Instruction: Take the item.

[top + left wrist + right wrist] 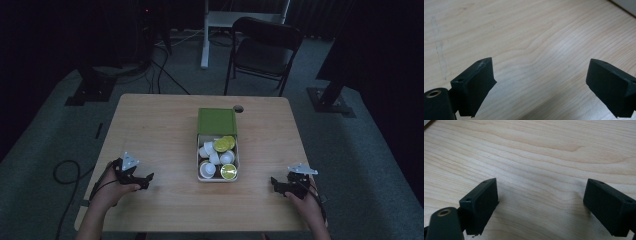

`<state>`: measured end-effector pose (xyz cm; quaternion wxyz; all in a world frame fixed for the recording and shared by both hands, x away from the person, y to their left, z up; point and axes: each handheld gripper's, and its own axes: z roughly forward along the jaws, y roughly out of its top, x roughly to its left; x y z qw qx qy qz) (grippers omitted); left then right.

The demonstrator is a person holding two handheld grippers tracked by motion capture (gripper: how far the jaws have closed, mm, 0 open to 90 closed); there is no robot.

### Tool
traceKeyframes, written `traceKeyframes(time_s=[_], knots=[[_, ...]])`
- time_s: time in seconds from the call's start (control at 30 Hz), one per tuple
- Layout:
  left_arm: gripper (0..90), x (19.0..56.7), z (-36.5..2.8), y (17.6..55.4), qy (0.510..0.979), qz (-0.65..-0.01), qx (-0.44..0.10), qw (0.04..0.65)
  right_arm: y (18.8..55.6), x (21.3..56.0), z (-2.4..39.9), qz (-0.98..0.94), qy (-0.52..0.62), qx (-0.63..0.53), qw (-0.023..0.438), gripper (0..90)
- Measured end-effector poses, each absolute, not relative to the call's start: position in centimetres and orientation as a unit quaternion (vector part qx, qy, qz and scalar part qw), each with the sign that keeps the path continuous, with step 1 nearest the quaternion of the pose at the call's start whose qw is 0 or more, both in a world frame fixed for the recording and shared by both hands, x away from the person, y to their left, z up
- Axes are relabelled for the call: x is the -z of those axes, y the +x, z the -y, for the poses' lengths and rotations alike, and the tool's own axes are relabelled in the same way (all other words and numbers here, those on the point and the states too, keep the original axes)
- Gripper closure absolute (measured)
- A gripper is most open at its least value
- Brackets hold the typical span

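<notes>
Two hand-held grippers gaping empty, left [540, 82], right [540, 202], high view adds capsule box [217, 145].

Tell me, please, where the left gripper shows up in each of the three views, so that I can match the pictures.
High view: the left gripper sits at lower left, held in the person's hand, jaws pointing toward the open box of capsules.
Left gripper view: its two black jaws rise from the bottom corners, wide apart, with bare wood between.
Right gripper view: the jaws there belong to the right gripper.
Shared landmark: the pale wooden table.
</notes>
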<state>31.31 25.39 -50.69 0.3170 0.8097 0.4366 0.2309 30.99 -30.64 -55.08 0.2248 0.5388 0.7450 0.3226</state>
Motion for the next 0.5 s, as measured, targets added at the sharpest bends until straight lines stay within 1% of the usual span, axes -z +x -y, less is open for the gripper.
traceKeyframes(time_s=[0.23,0.5], knots=[[8.2,49.2,-24.2,31.3,0.819,-0.413,-0.227,0.326,31.0,55.1,30.6,-0.745,0.539,-0.323,0.225,12.0],[8.1,47.7,-22.8,31.3,0.824,-0.386,-0.218,0.354,31.0,55.1,30.6,-0.745,0.539,-0.323,0.225,12.0]])
